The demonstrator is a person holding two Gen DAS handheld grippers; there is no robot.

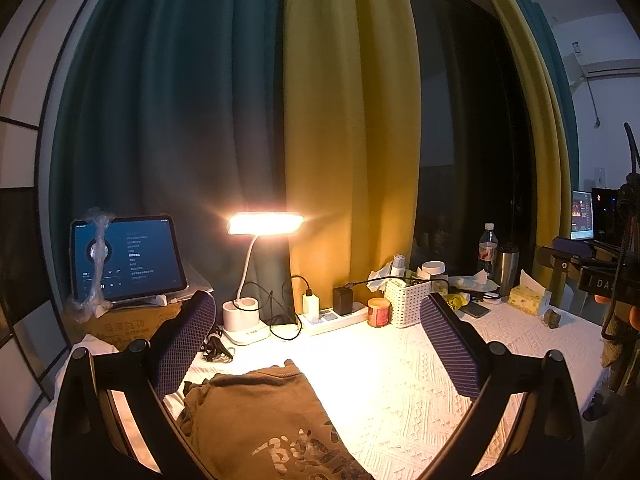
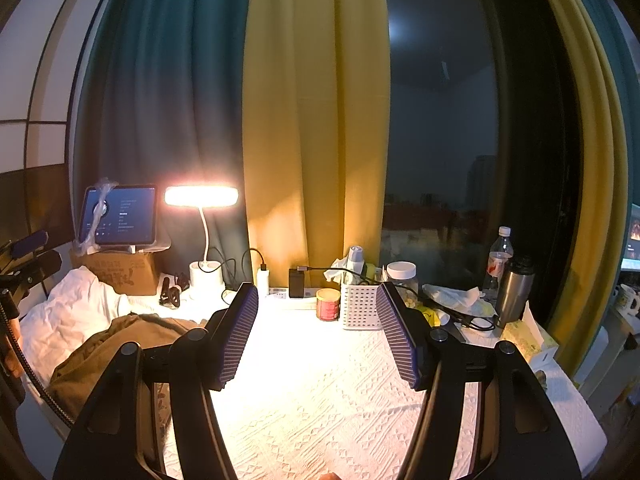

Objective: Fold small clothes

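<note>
Left gripper (image 1: 316,344) hangs with its jaws spread wide, nothing between the pads, and the brown garment (image 1: 260,416) lies right below and between them, crumpled on the white textured tablecloth (image 1: 420,384). A pale print shows on the cloth near the bottom edge; what it reads is too dim to tell. The garment's top edge sits closer to the left pad than to the right one.

Over to the right gripper (image 2: 318,336): released as well, jaws wide, only bare tablecloth (image 2: 320,400) between them. From here the brown garment (image 2: 120,344) is off to the left of the left-hand finger, bunched up beside a white rumpled cloth (image 2: 68,304).

Further out, along the table's far edge: a lit desk lamp (image 1: 264,224), a power strip (image 1: 332,318) with chargers plugged in, a small red jar (image 1: 378,312), a white perforated basket (image 1: 406,302), a water bottle (image 1: 488,248) and a steel flask (image 1: 506,268). At far left a tablet (image 1: 128,256) stands lit on a cardboard box (image 1: 120,324). Teal and yellow curtains (image 1: 348,120) hang behind.
</note>
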